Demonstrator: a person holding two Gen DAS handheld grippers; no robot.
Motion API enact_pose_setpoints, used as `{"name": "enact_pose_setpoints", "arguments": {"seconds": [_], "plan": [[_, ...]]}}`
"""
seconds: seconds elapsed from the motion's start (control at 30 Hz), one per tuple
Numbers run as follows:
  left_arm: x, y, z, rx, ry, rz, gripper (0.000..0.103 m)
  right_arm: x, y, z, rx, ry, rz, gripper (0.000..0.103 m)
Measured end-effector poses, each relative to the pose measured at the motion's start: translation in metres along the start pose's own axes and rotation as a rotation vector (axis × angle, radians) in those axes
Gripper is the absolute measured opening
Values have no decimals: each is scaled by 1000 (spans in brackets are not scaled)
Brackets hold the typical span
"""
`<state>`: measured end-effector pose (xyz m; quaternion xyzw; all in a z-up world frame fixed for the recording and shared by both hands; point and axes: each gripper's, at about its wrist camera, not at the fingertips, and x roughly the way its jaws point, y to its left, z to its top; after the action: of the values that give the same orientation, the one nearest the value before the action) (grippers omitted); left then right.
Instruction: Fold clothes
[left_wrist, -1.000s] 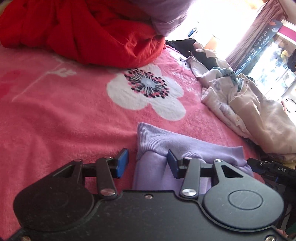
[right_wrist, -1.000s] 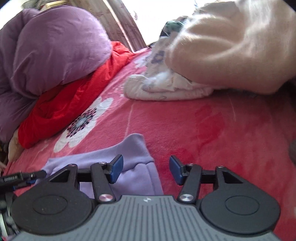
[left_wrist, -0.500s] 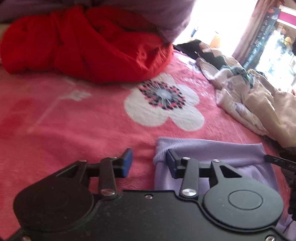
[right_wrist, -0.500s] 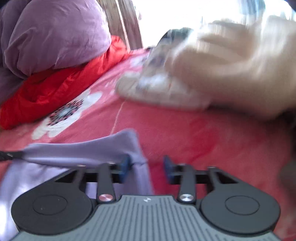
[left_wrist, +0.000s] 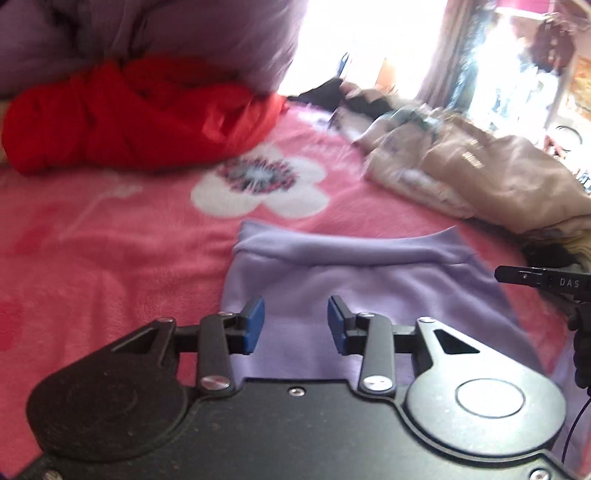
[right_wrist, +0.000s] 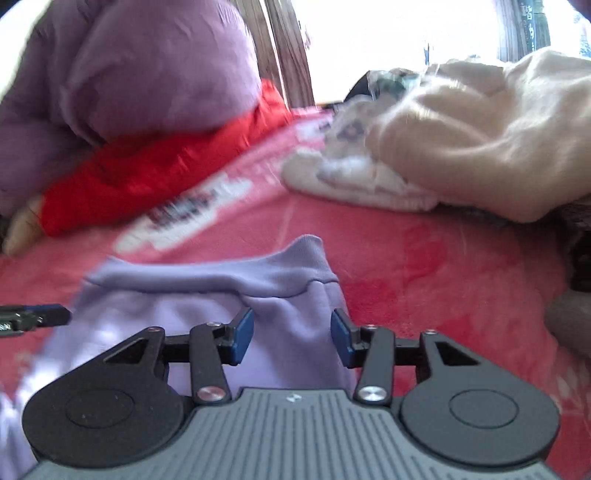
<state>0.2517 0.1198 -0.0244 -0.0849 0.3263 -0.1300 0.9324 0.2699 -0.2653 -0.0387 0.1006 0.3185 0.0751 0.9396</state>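
A soft lilac knit garment (left_wrist: 354, 280) with a ribbed hem is lying flat on a pink fleece bed blanket (left_wrist: 92, 258) printed with white flowers, while the left gripper (left_wrist: 295, 325) and right gripper (right_wrist: 291, 334) are hovering over it, jaws released, grasping nothing, beside rumpled beige clothes (right_wrist: 480, 147).
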Motion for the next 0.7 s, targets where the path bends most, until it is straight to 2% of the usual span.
{"name": "enact_pose_setpoints", "arguments": {"seconds": [0.17, 0.3, 0.43, 0.5, 0.57, 0.63, 0.67, 0.7], "plan": [[-62, -32, -45, -27, -21, -18, 39, -80, 9, -52, 56, -50, 51, 51], [-93, -63, -87, 67, 17, 43, 39, -120, 33, -99, 33, -25, 85, 51], [-122, -91, -119, 144, 46, 48, 38, -145, 83, -136, -137, 54, 113, 50], [-137, -107, -136, 219, 65, 73, 34, -156, 107, -153, -263, 72, 116, 49], [-152, -116, -158, 278, 91, 89, 34, -166, 120, -169, -333, 110, 123, 46], [-153, -119, -183, 290, 183, 77, 34, -171, 131, -189, -397, 181, 119, 44], [-150, -121, -199, 328, 230, 83, 33, -165, 134, -203, -434, 260, 107, 46], [-150, -127, -208, 382, 231, 96, 33, -165, 137, -219, -489, 278, 88, 47]]}}
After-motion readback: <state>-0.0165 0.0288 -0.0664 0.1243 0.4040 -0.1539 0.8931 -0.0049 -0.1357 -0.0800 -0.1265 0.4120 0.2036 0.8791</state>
